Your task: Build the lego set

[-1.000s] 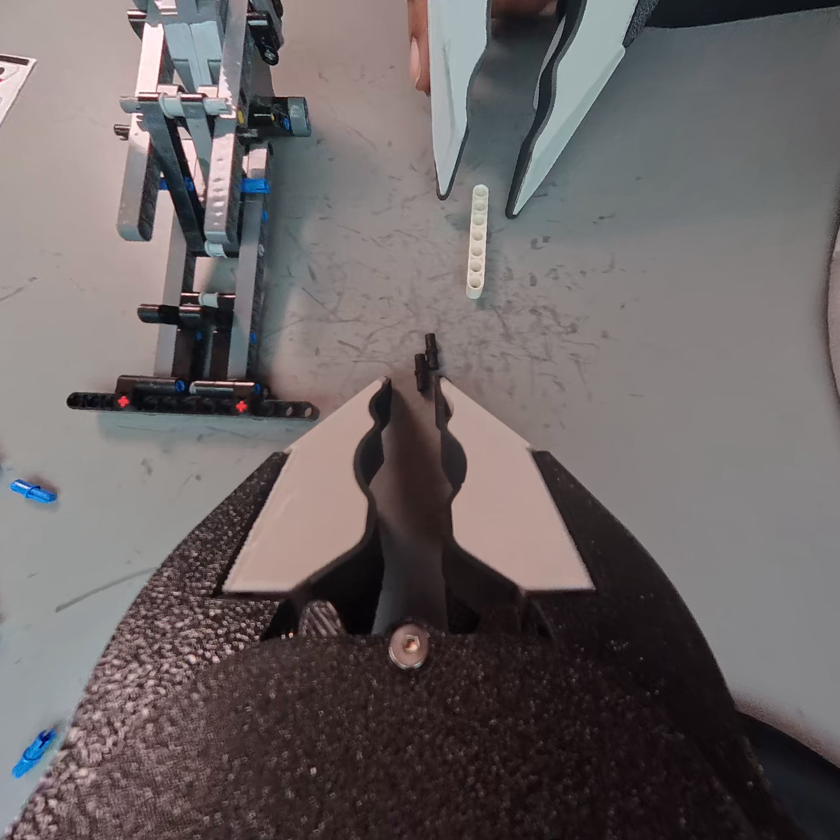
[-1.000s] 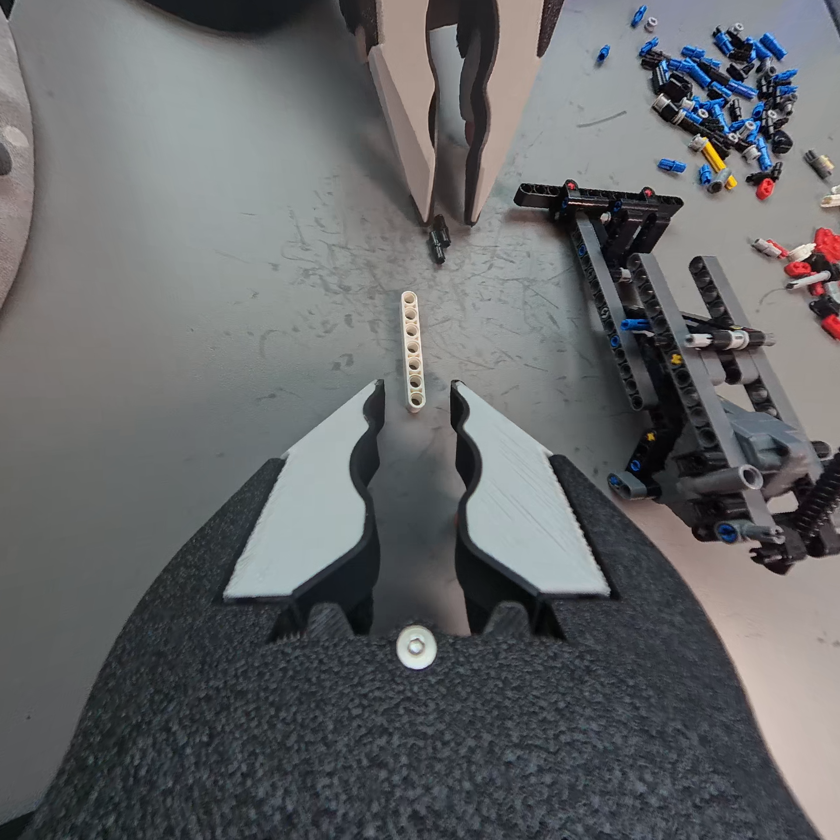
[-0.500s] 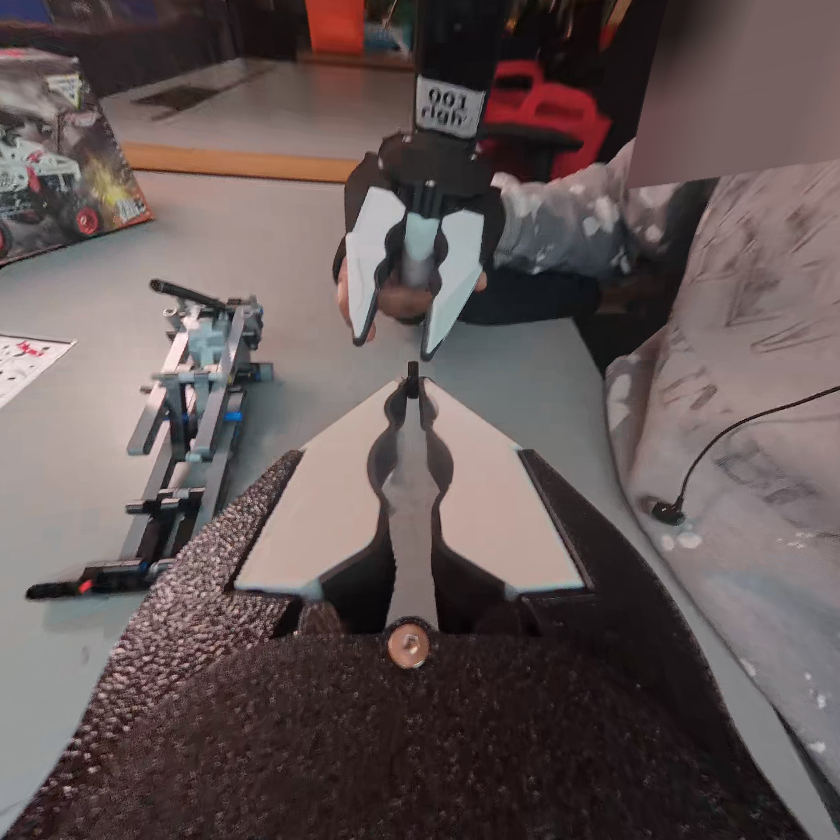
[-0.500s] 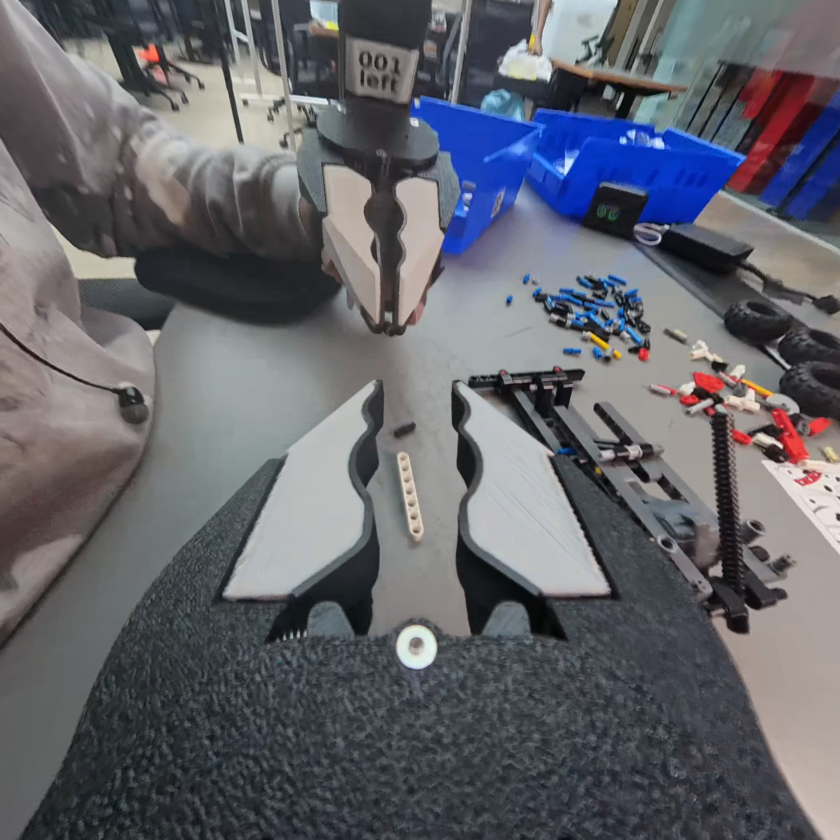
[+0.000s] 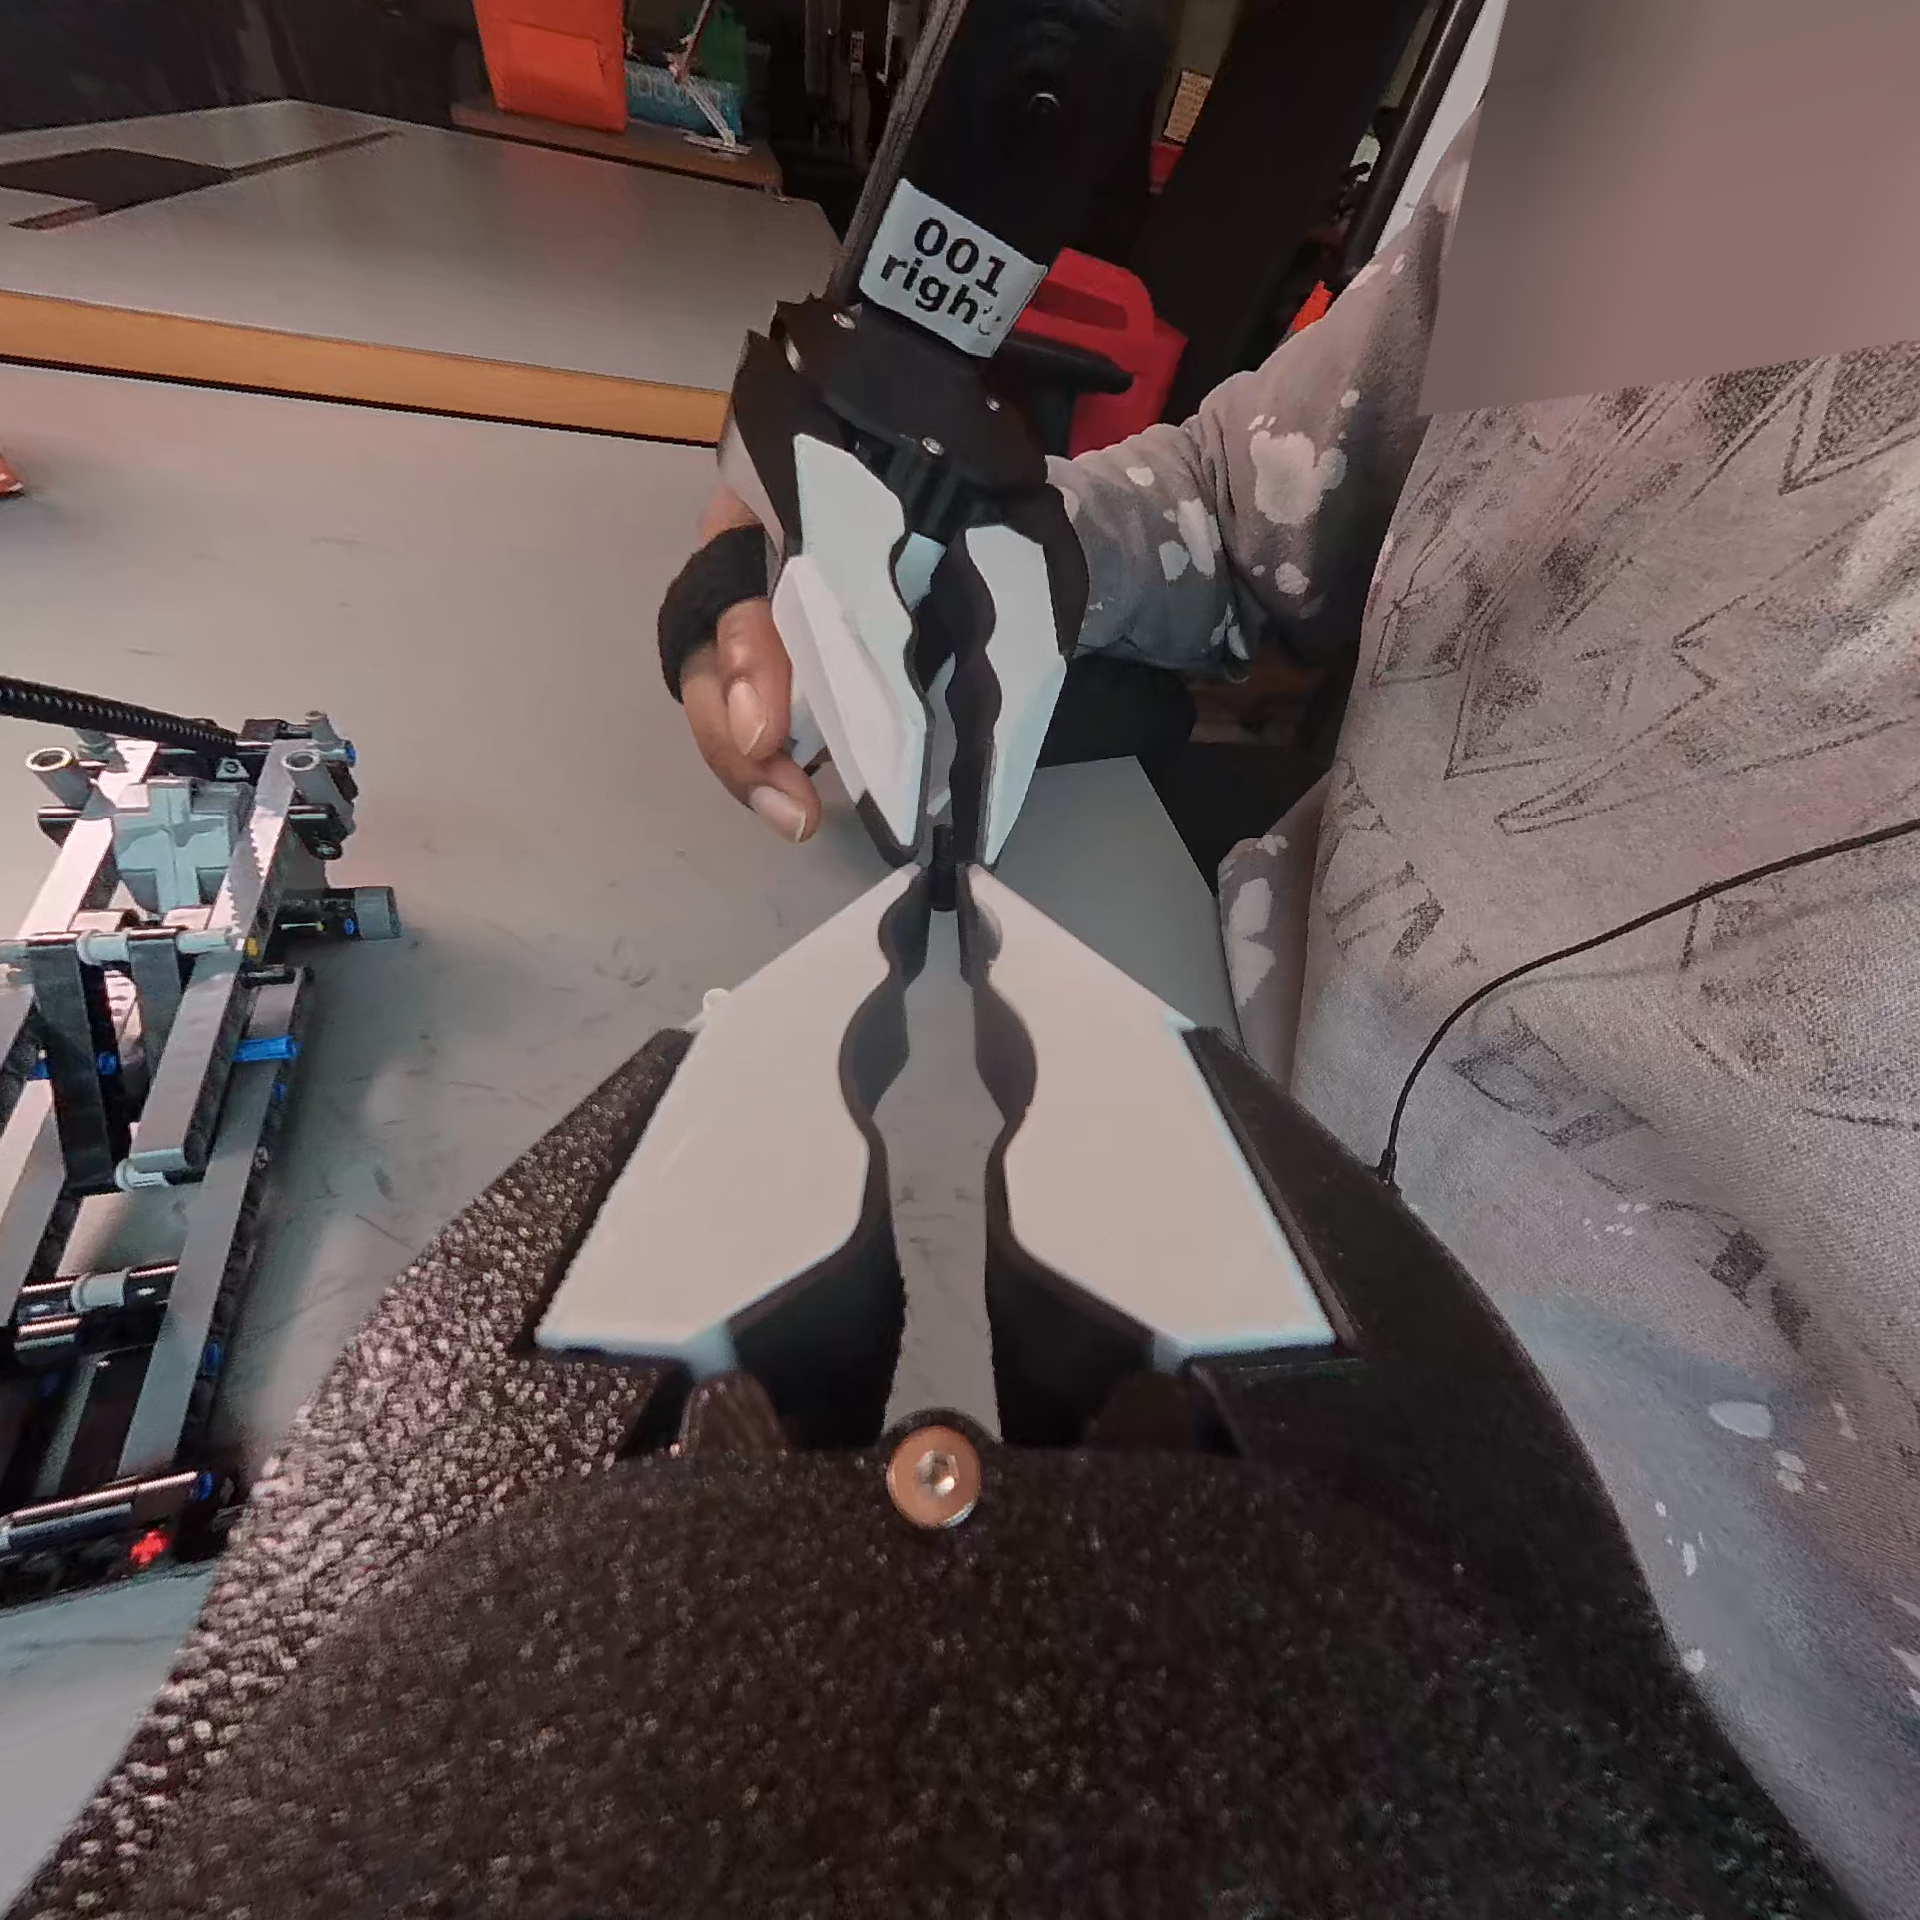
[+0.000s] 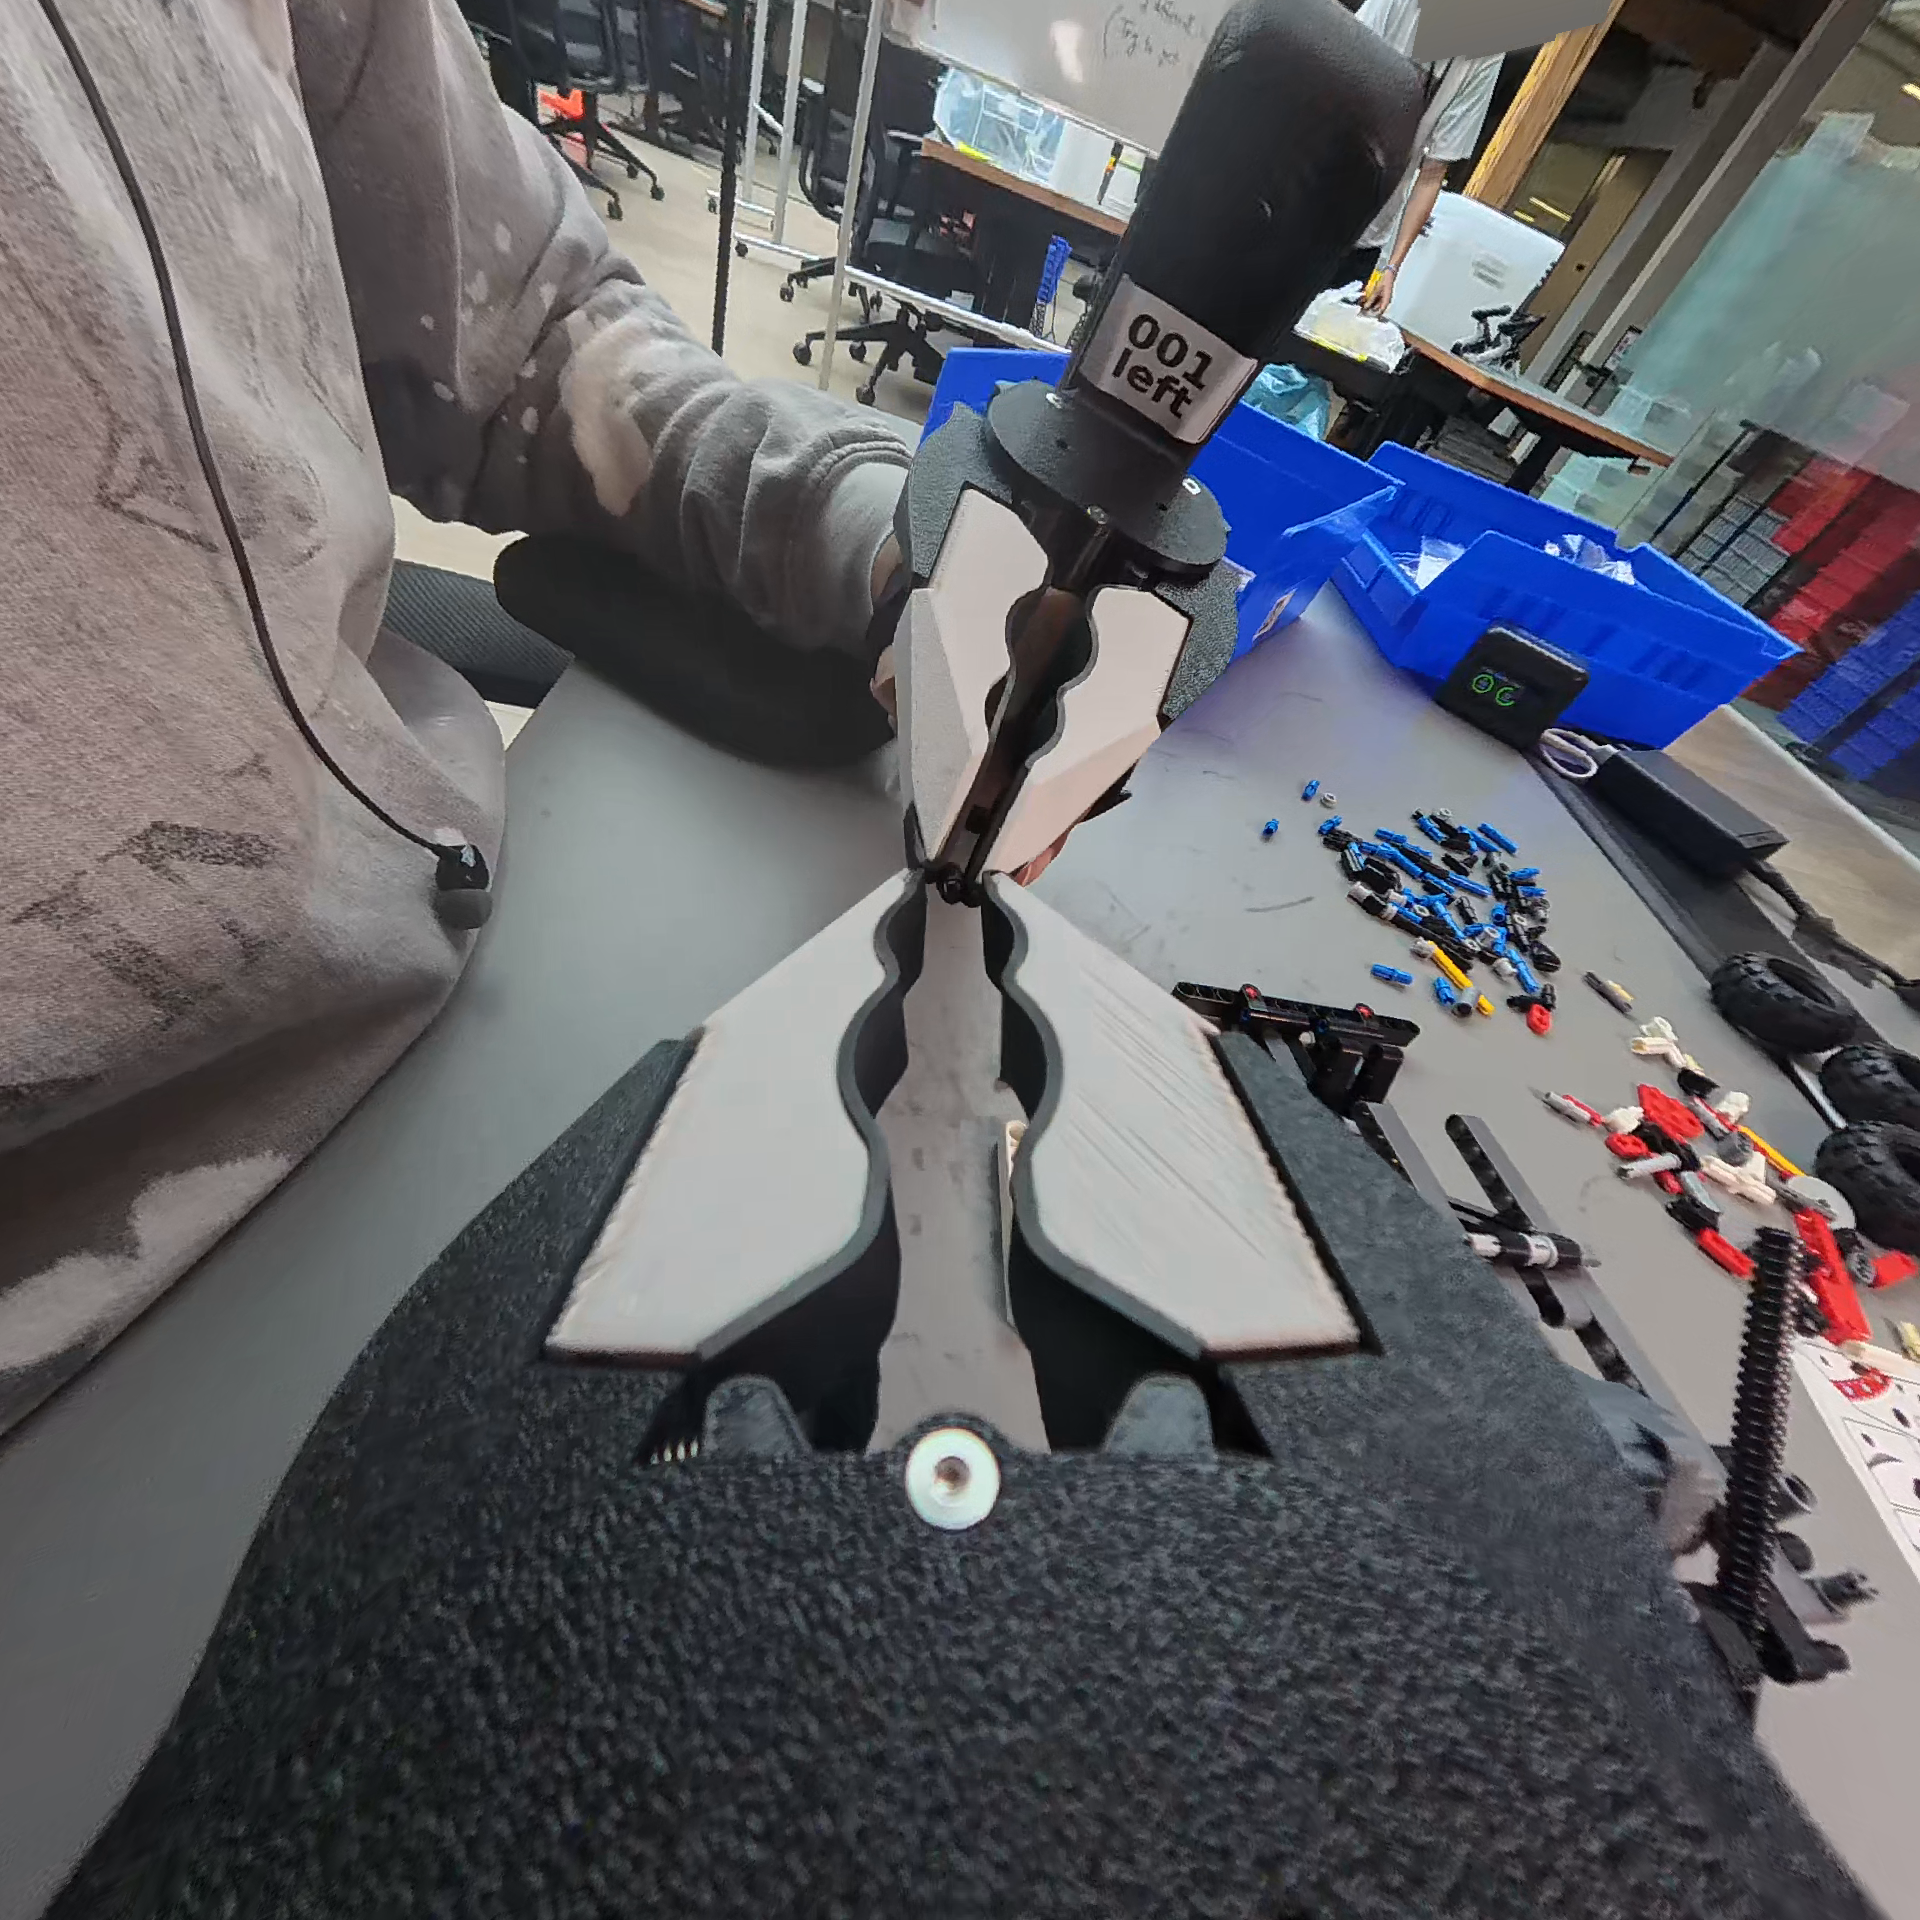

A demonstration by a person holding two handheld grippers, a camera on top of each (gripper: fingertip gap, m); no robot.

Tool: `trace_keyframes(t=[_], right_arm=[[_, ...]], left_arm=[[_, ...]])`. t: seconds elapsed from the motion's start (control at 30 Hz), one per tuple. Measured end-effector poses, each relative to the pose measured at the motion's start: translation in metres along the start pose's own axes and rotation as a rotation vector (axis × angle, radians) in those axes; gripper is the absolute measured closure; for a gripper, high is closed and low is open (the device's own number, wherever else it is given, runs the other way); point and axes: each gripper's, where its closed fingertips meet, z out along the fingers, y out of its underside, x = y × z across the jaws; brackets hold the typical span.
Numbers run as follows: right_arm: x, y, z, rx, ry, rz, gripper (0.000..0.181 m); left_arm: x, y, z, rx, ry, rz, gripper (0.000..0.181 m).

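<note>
My left gripper [image 5: 940,894] is shut on a small black pin [image 5: 941,868] and holds it above the grey table [image 5: 468,623]. My right gripper [image 6: 953,894] meets it tip to tip, with its jaws closed down on the same pin [image 6: 952,888]. Each gripper also shows in the other's view, coming from above: the right one [image 5: 940,847] and the left one [image 6: 951,868]. A white beam [image 6: 1006,1143] lies on the table under my right fingers, mostly hidden. The grey and black chassis [image 5: 177,1039] stands to the left, and in the right wrist view [image 6: 1351,1039] to the right.
A pile of blue and black pins [image 6: 1444,914], red and white parts [image 6: 1714,1153], black tyres [image 6: 1782,1003] and an instruction sheet [image 6: 1870,1423] lie to the right. Blue bins [image 6: 1538,613] and a black box [image 6: 1512,686] stand behind. The person's torso [image 5: 1610,935] is close. Less than 4 cm separates the two grippers' tips.
My left gripper shut on the black pin and lifted it off the table. My right gripper rose, came in tip to tip, and its jaws narrowed from wide open onto the pin.
</note>
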Motion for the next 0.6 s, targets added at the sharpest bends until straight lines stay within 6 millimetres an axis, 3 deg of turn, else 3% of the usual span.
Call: trace_keyframes(t=[0.37,0.5,0.6], right_arm=[[-0.002,0.007,0.002,-0.079,0.04,-0.144,0.177],[0.001,0.01,-0.001,-0.097,0.019,-0.074,0.177],[0.015,0.031,-0.012,-0.199,0.03,0.002,0.177]], left_arm=[[-0.002,0.006,0.001,-0.038,0.031,-0.122,0.174],[-0.007,0.006,0.001,-0.035,0.007,-0.14,0.171],[-0.026,0.014,-0.002,-0.084,-0.108,-0.118,0.16]])
